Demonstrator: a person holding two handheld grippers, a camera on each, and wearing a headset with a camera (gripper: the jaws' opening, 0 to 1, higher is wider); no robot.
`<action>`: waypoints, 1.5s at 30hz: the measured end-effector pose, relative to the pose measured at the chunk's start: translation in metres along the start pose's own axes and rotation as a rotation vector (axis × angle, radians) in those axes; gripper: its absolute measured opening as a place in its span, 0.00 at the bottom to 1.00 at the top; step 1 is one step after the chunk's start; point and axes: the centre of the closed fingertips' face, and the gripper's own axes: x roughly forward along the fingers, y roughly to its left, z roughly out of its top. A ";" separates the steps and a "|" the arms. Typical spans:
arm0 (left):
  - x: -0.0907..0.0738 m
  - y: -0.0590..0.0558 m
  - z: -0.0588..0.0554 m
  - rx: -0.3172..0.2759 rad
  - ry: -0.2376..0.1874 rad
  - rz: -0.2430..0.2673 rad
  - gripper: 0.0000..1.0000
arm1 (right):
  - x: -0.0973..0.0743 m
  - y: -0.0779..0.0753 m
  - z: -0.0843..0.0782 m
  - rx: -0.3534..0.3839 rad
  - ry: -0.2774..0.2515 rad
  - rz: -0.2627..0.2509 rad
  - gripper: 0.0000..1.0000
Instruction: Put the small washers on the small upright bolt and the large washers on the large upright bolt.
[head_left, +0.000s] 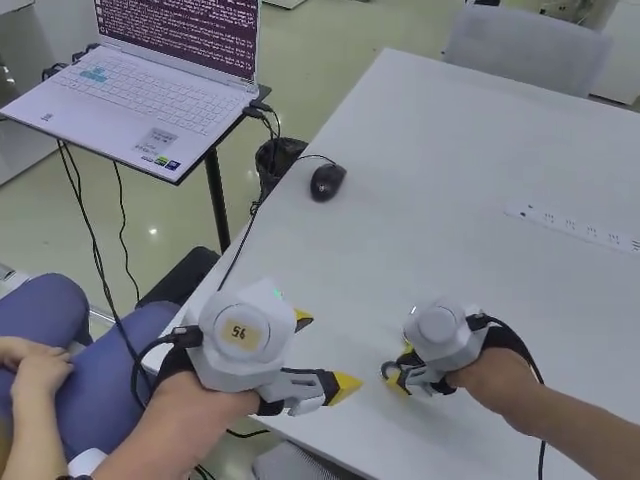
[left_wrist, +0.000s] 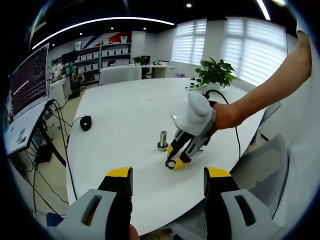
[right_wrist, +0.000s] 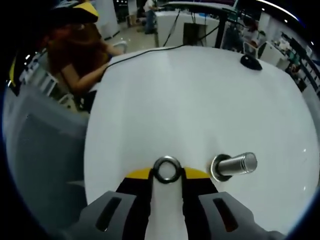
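The right gripper (right_wrist: 167, 175) rises from the bottom centre of the right gripper view. Its yellow-tipped jaws are drawn narrow and pinch a steel washer (right_wrist: 155, 170) by its lower edge, so the ring stands up above the tips. Just to the right of it in that view is the bolt (right_wrist: 239, 164), its plain shank pointing toward the right edge of the frame. There is a wider collar at its foot on the white table (right_wrist: 200, 90); I cannot tell whether that collar is a washer or the bolt's own head. Washer and bolt are close but apart.

In the left gripper view the left gripper (left_wrist: 169, 174) shows its two jaws at the bottom of the frame, spread wide with nothing between them. The right gripper (left_wrist: 172, 164) comes in from the right at mid-frame, angled down to the table with the washer (left_wrist: 169, 164) at its tips. The bolt (left_wrist: 163, 137) stands upright just above and left of the washer.

In the head view both grippers sit at the bottom edge of the table (head_left: 450, 150). The left gripper (head_left: 324, 352) is at lower centre-left and the right gripper (head_left: 397, 378) is just to the right of it. A mouse (head_left: 327, 181) lies above them near the table's left edge, and a power strip (head_left: 575, 226) lies at the right. A laptop (head_left: 150, 90) fills the upper left corner.
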 end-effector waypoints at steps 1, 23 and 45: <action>0.000 -0.001 0.000 0.002 0.002 -0.001 0.57 | 0.000 0.000 0.000 0.000 -0.002 -0.004 0.23; 0.007 -0.001 0.002 0.001 0.001 -0.012 0.57 | -0.058 -0.023 -0.004 0.136 -0.135 -0.136 0.23; 0.010 -0.002 0.008 0.010 -0.003 -0.018 0.57 | -0.077 -0.066 0.026 0.111 -0.166 -0.200 0.23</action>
